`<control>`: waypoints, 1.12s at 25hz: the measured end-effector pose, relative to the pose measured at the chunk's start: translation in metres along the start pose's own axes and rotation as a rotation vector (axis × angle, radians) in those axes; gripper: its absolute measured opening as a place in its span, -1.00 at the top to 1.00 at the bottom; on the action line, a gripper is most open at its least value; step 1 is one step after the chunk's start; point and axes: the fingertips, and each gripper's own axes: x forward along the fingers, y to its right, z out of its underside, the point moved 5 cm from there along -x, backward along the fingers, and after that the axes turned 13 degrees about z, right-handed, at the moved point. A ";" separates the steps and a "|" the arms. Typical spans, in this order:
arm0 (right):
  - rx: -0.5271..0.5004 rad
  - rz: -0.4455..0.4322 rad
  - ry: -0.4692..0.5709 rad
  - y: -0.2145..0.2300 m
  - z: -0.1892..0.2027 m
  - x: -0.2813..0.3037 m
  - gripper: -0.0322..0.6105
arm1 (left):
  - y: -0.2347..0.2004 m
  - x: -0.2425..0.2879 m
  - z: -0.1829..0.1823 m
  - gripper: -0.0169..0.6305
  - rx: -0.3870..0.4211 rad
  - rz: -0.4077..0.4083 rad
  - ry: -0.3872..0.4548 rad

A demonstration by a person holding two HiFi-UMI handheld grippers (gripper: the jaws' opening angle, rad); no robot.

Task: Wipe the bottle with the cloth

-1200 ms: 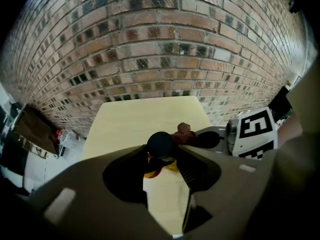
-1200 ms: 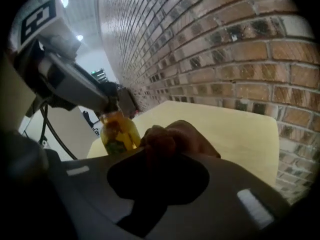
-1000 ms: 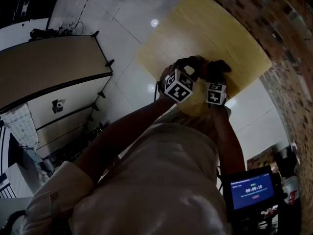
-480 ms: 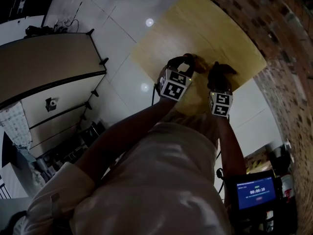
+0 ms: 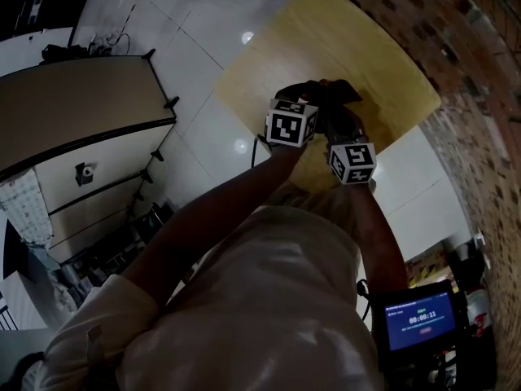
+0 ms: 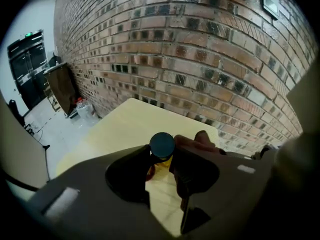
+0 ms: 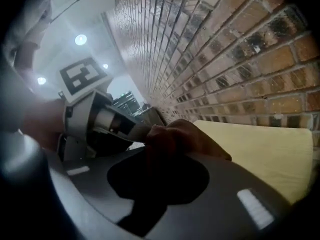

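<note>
My left hand-held gripper (image 6: 161, 156) has just been closing and now grips the bottle (image 6: 162, 145) below its dark cap, pitched steeply down over the bench (image 5: 342, 39). My right hand-held gripper (image 7: 172, 151), clenched on the brown cloth (image 7: 185, 136), has lifted inward (it sat apart before) and brings the cloth just beside the bottle. I judge wiping is starting.

A pale wooden table (image 5: 326, 47) stands beside a brick wall (image 5: 480, 96) on white floor tiles (image 5: 195, 55).
</note>
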 end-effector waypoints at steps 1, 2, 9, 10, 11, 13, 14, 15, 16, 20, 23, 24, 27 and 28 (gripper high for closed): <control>-0.017 0.005 -0.023 0.003 0.004 0.005 0.71 | 0.001 0.001 -0.001 0.43 0.009 0.011 -0.011; -0.028 0.011 -0.044 0.006 0.007 0.010 0.71 | 0.003 0.001 -0.002 0.44 0.024 0.022 -0.024; 0.028 0.082 -0.186 0.034 0.019 0.037 0.71 | 0.007 -0.003 0.001 0.45 0.015 0.053 -0.082; 0.037 0.097 -0.218 0.040 0.025 0.041 0.70 | 0.008 -0.004 0.001 0.45 0.011 0.054 -0.088; 0.045 0.111 -0.249 0.046 0.030 0.045 0.70 | 0.008 -0.005 0.002 0.45 0.011 0.056 -0.095; 0.052 0.139 -0.312 0.057 0.043 0.054 0.71 | 0.011 -0.006 0.003 0.45 -0.004 0.062 -0.101; 0.045 0.158 -0.354 0.064 0.051 0.059 0.70 | 0.012 -0.007 0.003 0.45 -0.029 0.066 -0.099; 0.027 0.182 -0.405 0.070 0.059 0.063 0.70 | 0.012 -0.007 0.003 0.44 -0.068 0.071 -0.093; -0.005 0.206 -0.461 0.074 0.066 0.067 0.70 | 0.012 -0.007 0.003 0.44 -0.117 0.078 -0.084; -0.139 0.233 -0.549 0.075 0.071 0.071 0.70 | 0.015 -0.004 -0.004 0.42 -0.268 0.132 -0.050; -0.094 0.213 -0.508 0.070 0.069 0.060 0.70 | 0.015 -0.001 -0.011 0.39 -0.183 0.167 -0.066; -0.079 0.213 -0.492 0.069 0.069 0.055 0.70 | 0.014 -0.001 -0.013 0.35 -0.128 0.178 -0.080; -0.103 0.195 -0.462 0.060 0.069 0.039 0.70 | 0.014 -0.001 -0.017 0.21 0.064 0.215 -0.132; -0.123 0.179 -0.459 0.056 0.071 0.035 0.70 | 0.013 -0.001 -0.018 0.18 0.134 0.222 -0.156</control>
